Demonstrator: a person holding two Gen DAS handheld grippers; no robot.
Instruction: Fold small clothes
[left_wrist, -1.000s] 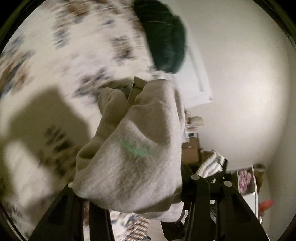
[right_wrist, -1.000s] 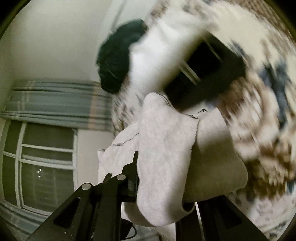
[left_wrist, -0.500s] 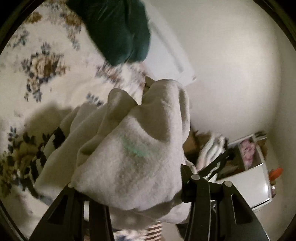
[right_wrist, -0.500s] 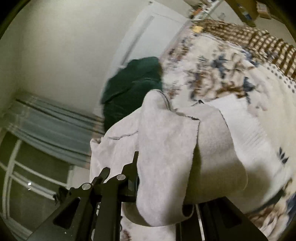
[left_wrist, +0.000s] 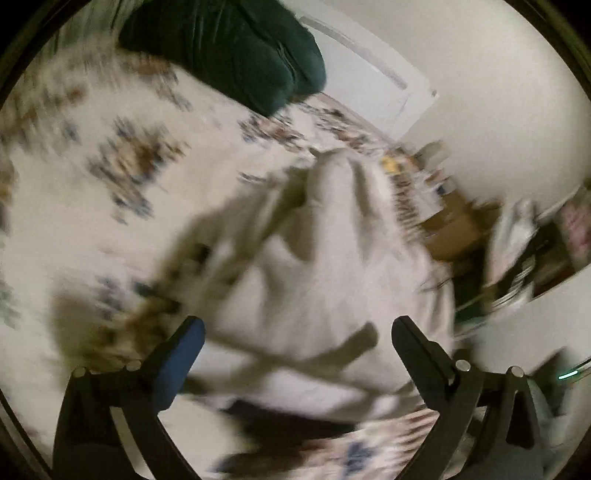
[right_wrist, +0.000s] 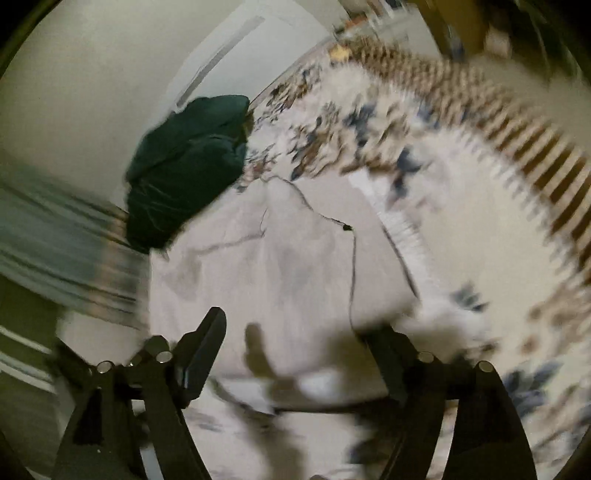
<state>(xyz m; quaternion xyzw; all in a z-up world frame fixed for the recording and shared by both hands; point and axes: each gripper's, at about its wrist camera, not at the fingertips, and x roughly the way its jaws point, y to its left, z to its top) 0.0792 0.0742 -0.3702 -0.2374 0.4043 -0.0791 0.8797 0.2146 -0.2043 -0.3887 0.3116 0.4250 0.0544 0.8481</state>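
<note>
A bed with a cream floral bedspread (right_wrist: 461, 236) carries everything. A pale grey garment (right_wrist: 280, 266) lies crumpled directly on it, and a dark green bundle (right_wrist: 184, 173) sits at the bed's far edge, near the wall.

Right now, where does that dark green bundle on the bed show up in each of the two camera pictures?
Left wrist view: the dark green bundle sits at the top, left of centre, on the floral bedspread.
Right wrist view: the dark green bundle lies left of centre, by the wall.
Shared landmark: the pale grey garment, spread between bundle and camera in both.
</note>
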